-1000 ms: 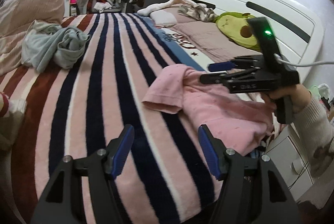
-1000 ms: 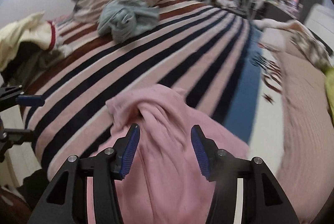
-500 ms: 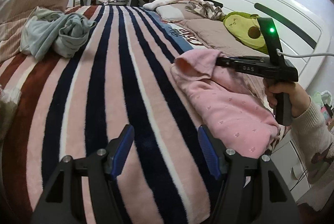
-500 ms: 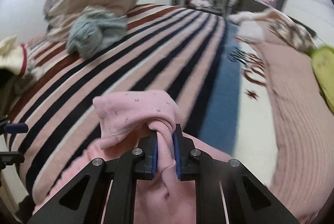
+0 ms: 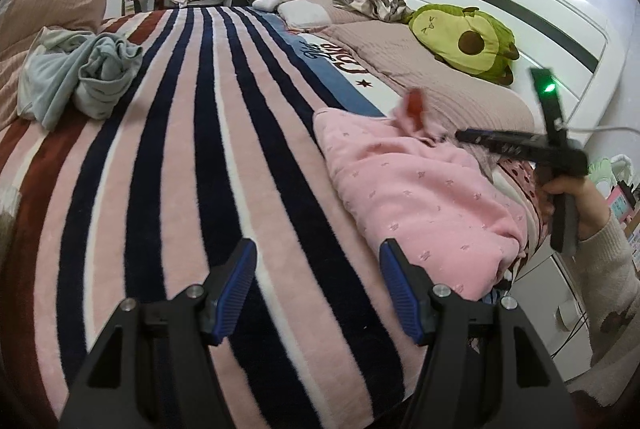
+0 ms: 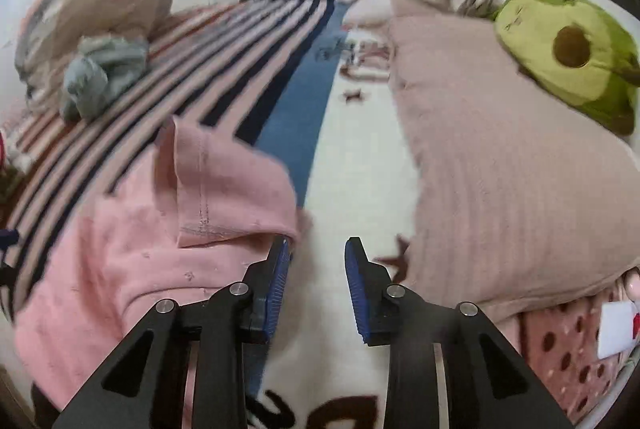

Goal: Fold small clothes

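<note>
Right gripper (image 6: 316, 281): jaws parted, empty, its left finger touching the pink top's folded flap.
Left gripper (image 5: 316, 285): spread, empty, above the bed (image 5: 192, 157).
Pink top (image 5: 416, 189): at 2 o'clock.
Handling: soft, light, limp; pinch a hem corner.

Dark cursive lettering (image 5: 338, 58) runs across the white band of the bed blanket (image 5: 384, 85), right of centre in the left wrist view, but it is too distorted to read. Nothing else carries legible text.
</note>
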The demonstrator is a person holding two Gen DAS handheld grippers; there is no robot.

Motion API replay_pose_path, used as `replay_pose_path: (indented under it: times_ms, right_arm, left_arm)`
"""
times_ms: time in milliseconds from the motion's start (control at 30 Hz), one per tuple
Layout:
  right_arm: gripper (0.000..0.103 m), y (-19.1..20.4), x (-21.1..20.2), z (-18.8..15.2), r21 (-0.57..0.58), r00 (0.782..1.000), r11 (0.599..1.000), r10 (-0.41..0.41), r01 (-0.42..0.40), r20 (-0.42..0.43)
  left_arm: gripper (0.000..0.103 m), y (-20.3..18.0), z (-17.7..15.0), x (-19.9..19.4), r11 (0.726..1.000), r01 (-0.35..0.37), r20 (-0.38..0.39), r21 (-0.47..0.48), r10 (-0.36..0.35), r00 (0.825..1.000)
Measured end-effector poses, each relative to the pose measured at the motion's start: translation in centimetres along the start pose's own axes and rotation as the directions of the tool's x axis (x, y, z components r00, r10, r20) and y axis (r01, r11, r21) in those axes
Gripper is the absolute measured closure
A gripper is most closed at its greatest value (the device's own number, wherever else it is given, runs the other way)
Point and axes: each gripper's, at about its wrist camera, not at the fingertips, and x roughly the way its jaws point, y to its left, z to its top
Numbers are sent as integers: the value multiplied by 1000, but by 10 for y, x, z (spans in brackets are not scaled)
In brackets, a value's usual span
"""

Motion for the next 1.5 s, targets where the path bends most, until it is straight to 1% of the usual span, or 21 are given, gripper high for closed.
replay_pose_path:
  times_ms: [67,133,167,233,300,333,400,500,600,633,667,800,933,1033,1133,1200,1233,1300,1333,1400,1500]
  right_arm:
    - [78,-2,-17,9,16,997,999,42,-43,64]
    - [76,4,-29,15,13,986,992,124,-126,116]
    - [76,12,-30,20,-10,973,981,194,-195,128]
    - [80,33,-22,23,-73,937,939,340,-335,78]
    - [85,58,0,25,-116,915,909,403,-401,-9]
    - [87,66,9,26,-136,922,912,386,-387,-29]
    - [88,77,25,31,-189,951,933,307,-306,-27]
    - [88,69,41,46,-156,961,949,275,-275,-22]
    - [87,60,52,42,-185,989,972,139,-146,-50]
    - [87,54,56,36,-197,993,974,99,-111,-71]
    - [87,46,57,29,-186,991,976,96,-113,-94]
    - [87,13,56,3,-93,985,990,88,-102,-148]
    - [85,-7,30,-12,-29,989,995,97,-100,-110]
    - [83,-10,1,-17,2,985,986,167,-167,-38]
    - [70,-6,-26,-26,43,953,952,304,-304,6]
    - [70,7,-31,-38,34,929,929,368,-367,-28]
    - [71,14,-32,-45,13,931,933,359,-359,-61]
    - [70,26,-28,-61,-33,952,957,282,-287,-119]
    - [70,28,-26,-70,-43,956,963,257,-266,-144]
    - [70,27,-20,-87,7,945,960,275,-278,-175]
    - [70,17,-21,-102,105,933,946,320,-306,-162]
  left_arm:
    - [43,-5,3,2,1000,13,1,5,-13,1000]
    - [43,-8,4,3,999,29,2,14,-29,1000]
    - [43,-11,6,5,999,43,2,19,-43,999]
    - [43,-17,8,8,998,60,-1,29,-60,998]
    - [43,-23,8,10,997,64,-3,42,-64,998]
    - [43,-25,8,10,997,63,-3,48,-63,998]
    - [43,-26,8,8,997,58,-3,56,-58,998]
    - [43,-22,6,7,998,45,-9,53,-45,999]
    - [43,-16,4,8,999,26,-17,42,-25,1000]
    - [43,-13,3,9,999,26,-19,35,-26,999]
    - [43,-12,3,9,999,28,-21,30,-27,999]
    - [43,-15,2,12,998,50,-33,26,-49,998]
    - [43,-28,7,12,992,115,-34,51,-113,993]
    - [38,-38,10,11,985,161,-35,63,-159,987]
    - [38,-49,9,16,981,169,-56,91,-165,985]
    - [38,-56,6,22,980,172,-82,104,-164,983]
    - [38,-57,4,24,980,167,-96,109,-156,983]
    - [38,-59,-2,25,980,157,-119,120,-143,983]
    - [38,-59,-5,25,980,160,-133,121,-144,981]
    - [38,-57,-12,26,979,176,-163,106,-157,974]
    - [37,-56,-20,28,980,181,-186,83,-163,969]
